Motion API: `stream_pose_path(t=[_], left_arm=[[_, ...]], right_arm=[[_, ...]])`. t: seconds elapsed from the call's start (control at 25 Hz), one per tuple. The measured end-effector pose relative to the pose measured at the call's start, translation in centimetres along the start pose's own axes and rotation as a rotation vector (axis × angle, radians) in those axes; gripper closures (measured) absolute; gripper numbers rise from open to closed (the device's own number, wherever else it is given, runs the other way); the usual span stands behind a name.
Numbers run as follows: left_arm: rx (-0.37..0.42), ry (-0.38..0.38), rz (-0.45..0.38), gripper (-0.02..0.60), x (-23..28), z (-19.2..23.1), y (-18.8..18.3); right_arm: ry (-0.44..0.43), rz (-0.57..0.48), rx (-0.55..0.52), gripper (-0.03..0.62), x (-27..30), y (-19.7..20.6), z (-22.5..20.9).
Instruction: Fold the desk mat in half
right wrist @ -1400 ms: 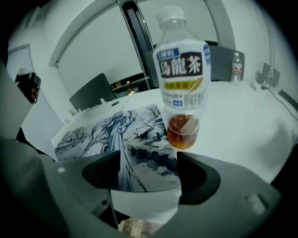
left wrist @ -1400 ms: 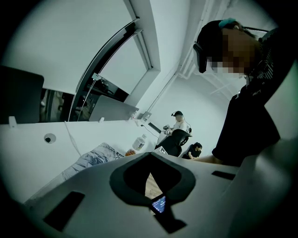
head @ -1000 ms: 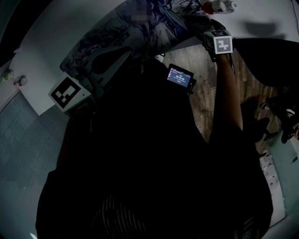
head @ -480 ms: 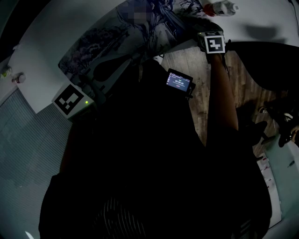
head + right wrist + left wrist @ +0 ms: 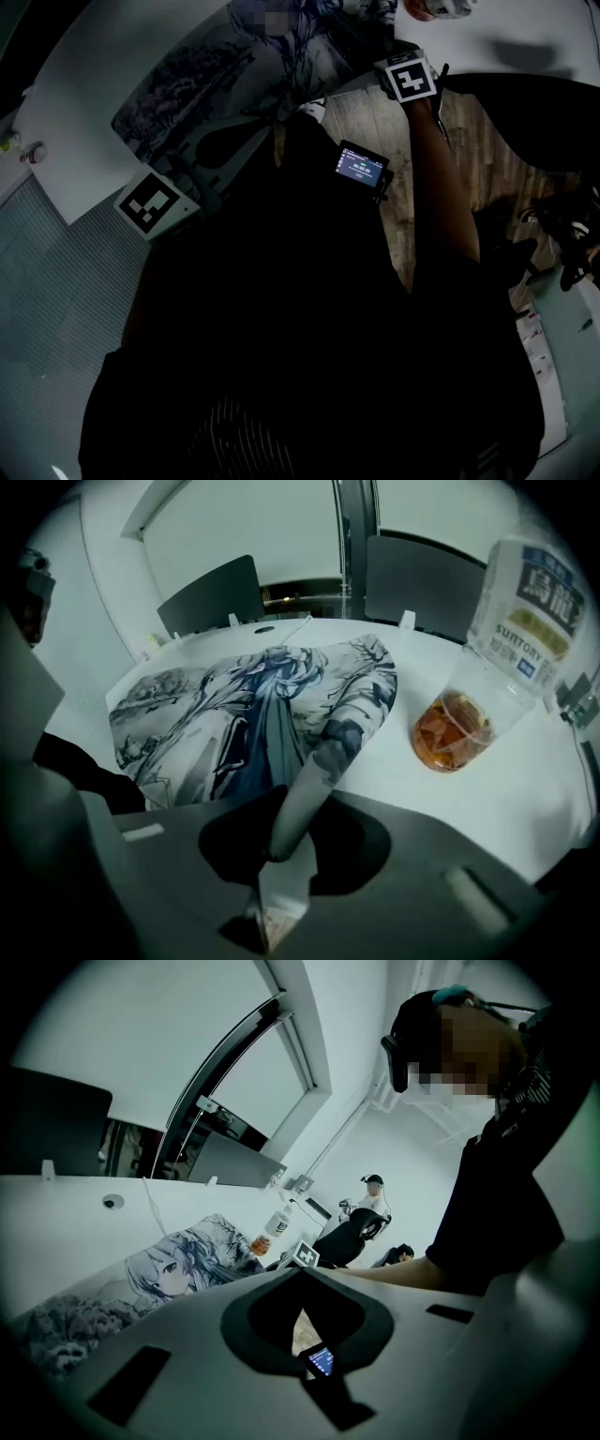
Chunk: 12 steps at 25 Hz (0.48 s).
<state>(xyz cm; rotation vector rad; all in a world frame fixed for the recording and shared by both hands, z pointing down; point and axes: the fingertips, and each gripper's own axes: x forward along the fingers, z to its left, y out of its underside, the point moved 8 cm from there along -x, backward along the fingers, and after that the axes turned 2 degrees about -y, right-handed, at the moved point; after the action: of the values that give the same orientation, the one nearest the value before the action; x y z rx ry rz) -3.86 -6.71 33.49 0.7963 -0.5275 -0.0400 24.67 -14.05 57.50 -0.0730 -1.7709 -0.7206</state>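
Desk mat (image 5: 234, 714) runs from your right hand-held gripper (image 5: 284, 850) toward 10 o'clock — jaws just closed, pinching its corner; left hand-held gripper (image 5: 300, 1283) pressed together, empty.

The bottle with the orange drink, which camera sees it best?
The right gripper view: the bottle is big and close, label and orange drink clear. The head view catches only a cut-off bit at the top edge; the left gripper view shows it tiny, far off.

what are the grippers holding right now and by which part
The right gripper, whose jaws have just been closing, pinches the desk mat by its lifted corner nearest the bottle. The left gripper holds nothing.
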Motion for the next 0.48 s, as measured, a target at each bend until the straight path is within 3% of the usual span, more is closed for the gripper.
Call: stream_pose_path(t=[0.04,0.12,0.48], left_arm=[[0.005,-0.001,-0.001,0.573,0.0,-0.1,0.0],[0.013,-0.003,-0.011,0.574,-0.3,-0.3,-0.2],[0.016,-0.048,-0.051,0.573,-2.2,-1.2,0.7]], right_arm=[[0.002,-0.005,0.002,0.547,0.1,0.2,0.3],[0.011,-0.017,0.023,0.568,0.1,0.5,0.6],[0.011,-0.064,0.011,0.579,-1.6,-0.3,1.4]])
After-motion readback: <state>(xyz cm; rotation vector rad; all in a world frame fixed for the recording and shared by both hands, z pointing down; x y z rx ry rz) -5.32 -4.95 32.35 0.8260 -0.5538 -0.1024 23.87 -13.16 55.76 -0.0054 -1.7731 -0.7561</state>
